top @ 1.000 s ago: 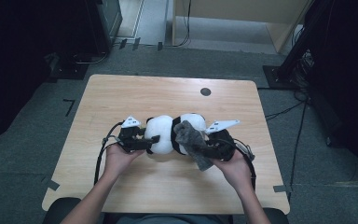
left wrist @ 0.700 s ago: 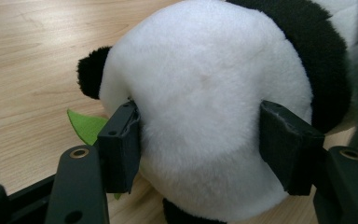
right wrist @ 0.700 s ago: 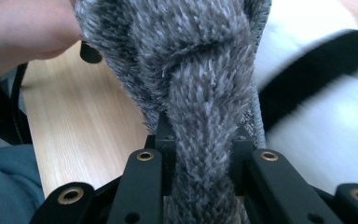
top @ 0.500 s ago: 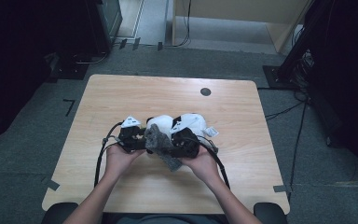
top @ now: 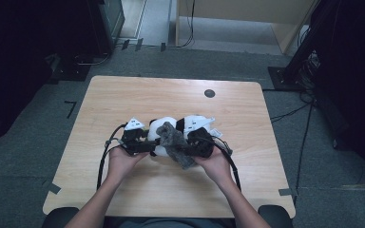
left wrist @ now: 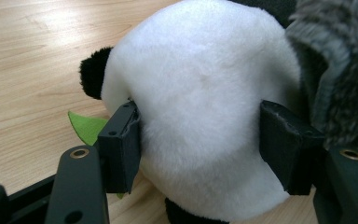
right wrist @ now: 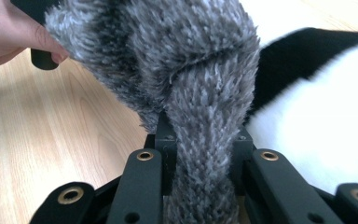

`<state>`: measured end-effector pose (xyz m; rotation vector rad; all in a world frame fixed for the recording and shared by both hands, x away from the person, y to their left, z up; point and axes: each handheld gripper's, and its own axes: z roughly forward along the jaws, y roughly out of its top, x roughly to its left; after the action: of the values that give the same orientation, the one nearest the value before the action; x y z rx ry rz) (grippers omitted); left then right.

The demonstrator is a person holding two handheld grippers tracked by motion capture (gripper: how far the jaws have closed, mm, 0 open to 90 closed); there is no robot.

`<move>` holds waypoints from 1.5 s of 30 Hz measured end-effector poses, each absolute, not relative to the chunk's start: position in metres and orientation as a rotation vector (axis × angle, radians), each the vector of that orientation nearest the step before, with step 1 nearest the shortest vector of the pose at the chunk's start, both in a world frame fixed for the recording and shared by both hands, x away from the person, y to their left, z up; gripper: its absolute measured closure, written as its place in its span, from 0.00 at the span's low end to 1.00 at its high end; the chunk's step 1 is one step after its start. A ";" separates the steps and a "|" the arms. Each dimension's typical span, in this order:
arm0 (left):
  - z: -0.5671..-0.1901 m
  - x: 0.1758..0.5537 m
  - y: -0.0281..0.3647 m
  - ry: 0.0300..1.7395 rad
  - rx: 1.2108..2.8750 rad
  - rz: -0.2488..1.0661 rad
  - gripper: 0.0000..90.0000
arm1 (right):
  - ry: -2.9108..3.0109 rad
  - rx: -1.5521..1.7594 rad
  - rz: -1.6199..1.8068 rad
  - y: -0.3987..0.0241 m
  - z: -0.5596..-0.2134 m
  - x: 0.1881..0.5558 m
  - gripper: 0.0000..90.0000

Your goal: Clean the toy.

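Both forearms are coming in from six o'clock in the high view, hands meeting near the middle of the wooden table (top: 123,95). The left hand (top: 121,159) is holding the left gripper (top: 145,142) level, pointing toward three o'clock; its jaws are pressing into either side of the plush panda (top: 164,130). The right hand (top: 214,164) is holding the right gripper (top: 192,142) pointing toward nine o'clock, its jaws pinching a grey fuzzy scarf (top: 173,142) that is draping across the panda.

The left gripper view is showing the panda (left wrist: 200,102) close: round white pile, a black ear at ten o'clock, a green felt leaf (left wrist: 88,128) underneath at eight o'clock, scarf (left wrist: 340,70) at two o'clock. The right gripper view is showing the scarf (right wrist: 200,154) bunching into a thick shaggy strand between the near-closed jaws, a black band on the white plush (right wrist: 307,51) behind.
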<state>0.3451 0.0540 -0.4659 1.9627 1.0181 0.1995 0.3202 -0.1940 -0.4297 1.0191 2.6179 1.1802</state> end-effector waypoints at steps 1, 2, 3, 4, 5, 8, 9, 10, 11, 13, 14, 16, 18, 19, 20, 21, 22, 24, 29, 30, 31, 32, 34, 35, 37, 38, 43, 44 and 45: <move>-0.466 0.345 0.054 1.018 1.965 0.200 0.39 | 2.616 1.027 1.183 -0.197 -0.429 0.319 0.82; -0.466 0.346 0.054 1.016 1.967 0.201 0.39 | 2.613 1.025 1.185 -0.199 -0.429 0.319 0.82; -0.466 0.346 0.054 1.015 1.969 0.202 0.39 | 2.609 1.023 1.186 -0.202 -0.428 0.318 0.82; -0.466 0.346 0.054 1.014 1.971 0.201 0.39 | 2.607 1.023 1.185 -0.204 -0.428 0.317 0.82; -0.466 0.346 0.054 1.013 1.973 0.200 0.39 | 2.602 1.028 1.187 -0.207 -0.427 0.315 0.82; -0.465 0.347 0.054 1.013 1.975 0.196 0.39 | 2.590 1.033 1.188 -0.215 -0.424 0.313 0.82; -0.465 0.347 0.054 1.010 1.977 0.196 0.39 | 2.586 1.033 1.189 -0.217 -0.424 0.312 0.82; -0.465 0.348 0.054 1.009 1.978 0.196 0.39 | 2.580 1.034 1.188 -0.220 -0.423 0.311 0.82; -0.465 0.348 0.053 1.008 1.980 0.197 0.39 | 2.576 1.040 1.184 -0.223 -0.422 0.310 0.82; -0.465 0.349 0.053 1.006 1.981 0.196 0.39 | 2.568 1.049 1.186 -0.229 -0.421 0.309 0.82; -0.465 0.349 0.053 1.005 1.980 0.196 0.39 | 2.563 1.057 1.187 -0.232 -0.420 0.308 0.82; -0.465 0.350 0.053 1.003 1.982 0.194 0.39 | 2.550 1.076 1.185 -0.239 -0.419 0.307 0.82; -0.465 0.351 0.053 1.003 1.985 0.192 0.39 | 2.543 1.091 1.180 -0.245 -0.419 0.306 0.82; -0.465 0.351 0.053 1.003 1.985 0.192 0.39 | 2.536 1.102 1.181 -0.250 -0.418 0.305 0.82; -0.465 0.351 0.053 1.002 1.985 0.190 0.39 | 2.532 1.111 1.180 -0.252 -0.419 0.305 0.82; -0.465 0.351 0.053 1.001 1.985 0.189 0.39 | 2.527 1.120 1.175 -0.256 -0.419 0.304 0.81; -0.465 0.351 0.053 1.001 1.985 0.189 0.39 | 2.521 1.132 1.175 -0.261 -0.420 0.304 0.81; -0.465 0.351 0.053 1.001 1.986 0.187 0.39 | 2.513 1.151 1.169 -0.267 -0.421 0.303 0.81; -0.465 0.352 0.054 1.000 1.983 0.183 0.39 | 2.489 1.199 1.125 -0.284 -0.424 0.304 0.81; -0.466 0.352 0.054 1.001 1.981 0.182 0.39 | 2.485 1.206 1.117 -0.286 -0.424 0.304 0.82; -0.466 0.352 0.054 1.001 1.981 0.181 0.39 | 2.482 1.214 1.101 -0.288 -0.424 0.304 0.82; -0.466 0.352 0.054 1.000 1.981 0.181 0.39 | 2.476 1.219 1.088 -0.291 -0.425 0.304 0.82; -0.466 0.352 0.054 1.000 1.981 0.181 0.39 | 2.461 1.233 1.056 -0.295 -0.427 0.305 0.83; -0.466 0.352 0.054 1.000 1.981 0.182 0.39 | 2.457 1.248 1.043 -0.297 -0.428 0.306 0.83; -0.466 0.351 0.054 0.998 1.983 0.184 0.39 | 2.445 1.287 1.026 -0.303 -0.431 0.308 0.84; -0.466 0.351 0.054 0.998 1.983 0.184 0.39 | 2.439 1.297 1.015 -0.305 -0.431 0.309 0.84; -0.466 0.353 0.056 1.001 1.976 0.161 0.39 | 2.423 1.280 0.994 -0.310 -0.426 0.307 0.84; -0.466 0.353 0.056 1.001 1.975 0.157 0.39 | 2.432 1.249 0.997 -0.309 -0.422 0.305 0.84; -0.466 0.353 0.056 1.002 1.972 0.156 0.40 | 2.442 1.205 1.001 -0.307 -0.419 0.303 0.84</move>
<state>0.3528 0.0561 -0.4663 1.9724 1.0016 0.1561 0.3026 -0.3070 -0.4188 1.2054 2.4417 1.0011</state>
